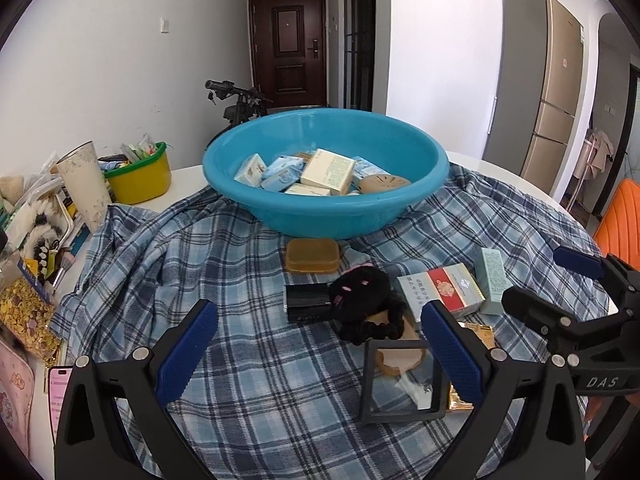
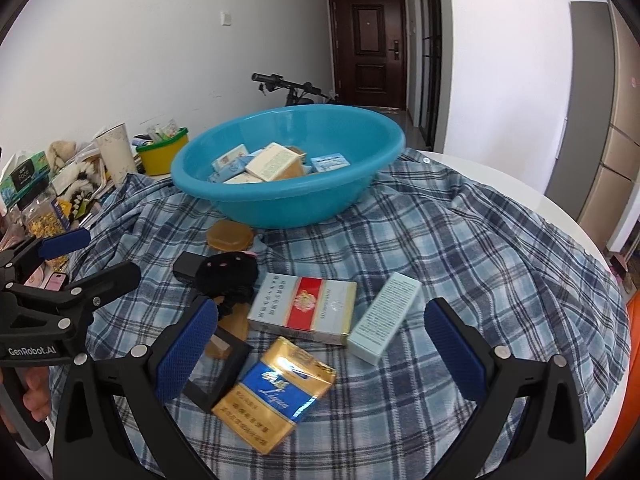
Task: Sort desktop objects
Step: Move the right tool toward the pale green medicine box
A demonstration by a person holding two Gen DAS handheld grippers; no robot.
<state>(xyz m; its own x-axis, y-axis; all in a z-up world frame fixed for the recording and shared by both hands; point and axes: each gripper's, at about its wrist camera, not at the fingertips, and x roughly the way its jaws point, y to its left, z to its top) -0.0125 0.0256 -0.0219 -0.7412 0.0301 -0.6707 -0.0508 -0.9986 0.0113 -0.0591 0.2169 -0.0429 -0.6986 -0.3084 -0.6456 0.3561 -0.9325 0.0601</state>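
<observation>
A blue basin [image 1: 424,184] [image 2: 352,192] holding several small boxes stands at the back of a plaid cloth [image 1: 240,272] [image 2: 460,248]. In front lie an amber box [image 1: 312,255] [image 2: 230,235], a black box [image 1: 306,302], a black plush toy [image 1: 364,292] [image 2: 228,272], a red-and-white carton [image 1: 440,290] [image 2: 304,308], a pale green box [image 1: 494,280] [image 2: 384,316], a gold-and-blue pack [image 2: 276,392] and a black-framed clear case [image 1: 404,380] [image 2: 216,372]. My left gripper [image 1: 320,350] [image 2: 68,256] is open and empty above the cloth. My right gripper [image 2: 322,350] [image 1: 560,280] is open and empty over the packs.
A yellow bin [image 1: 140,176] [image 2: 162,154], a paper cup [image 1: 86,184] [image 2: 116,152] and cluttered packets [image 1: 28,308] crowd the table's left side. An orange chair [image 1: 622,224] stands at right. A bicycle [image 1: 240,98] and a door [image 1: 290,44] are behind.
</observation>
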